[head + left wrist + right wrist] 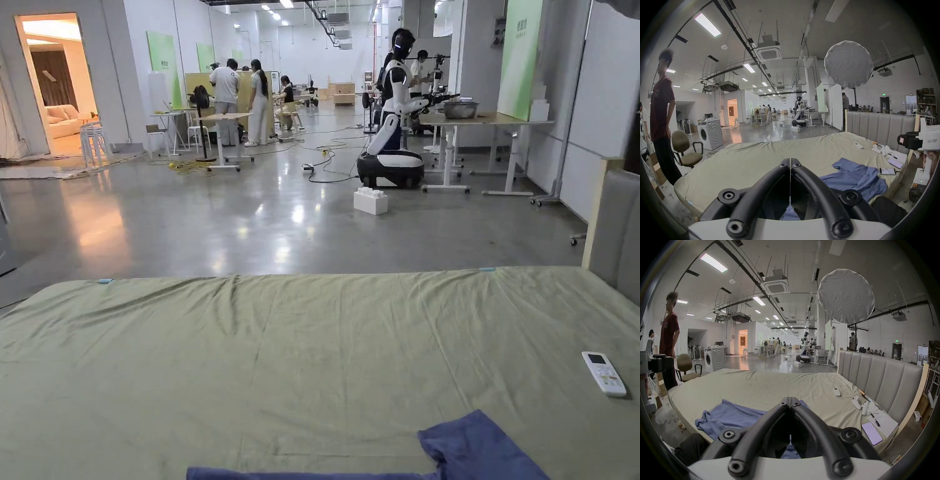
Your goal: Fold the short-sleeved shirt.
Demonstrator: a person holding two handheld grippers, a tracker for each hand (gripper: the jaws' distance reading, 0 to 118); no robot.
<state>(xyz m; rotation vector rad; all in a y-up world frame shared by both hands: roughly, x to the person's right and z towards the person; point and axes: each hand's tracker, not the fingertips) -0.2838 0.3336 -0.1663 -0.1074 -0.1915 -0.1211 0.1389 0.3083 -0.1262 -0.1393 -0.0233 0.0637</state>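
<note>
Blue, soft and rumpled, the short-sleeved shirt (475,450) lay at the near edge of the bed (300,350), at 6 o'clock in the head view, on a wrinkled olive-green sheet. The left gripper (791,162) and right gripper (790,400) were each clenched, black curved jaws meeting at the tips, gripping nothing. A white rectangular remote control (604,374) rested at 4 o'clock, well apart from the shirt. A padded grey headboard (880,378) stood at 3 o'clock.

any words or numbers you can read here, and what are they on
Tall green wall panel: white characters, too blurred to read.
Printed label on the right gripper casing: left unread.
White remote control: markings too small.
Lit black phone: screen left unread.
</note>
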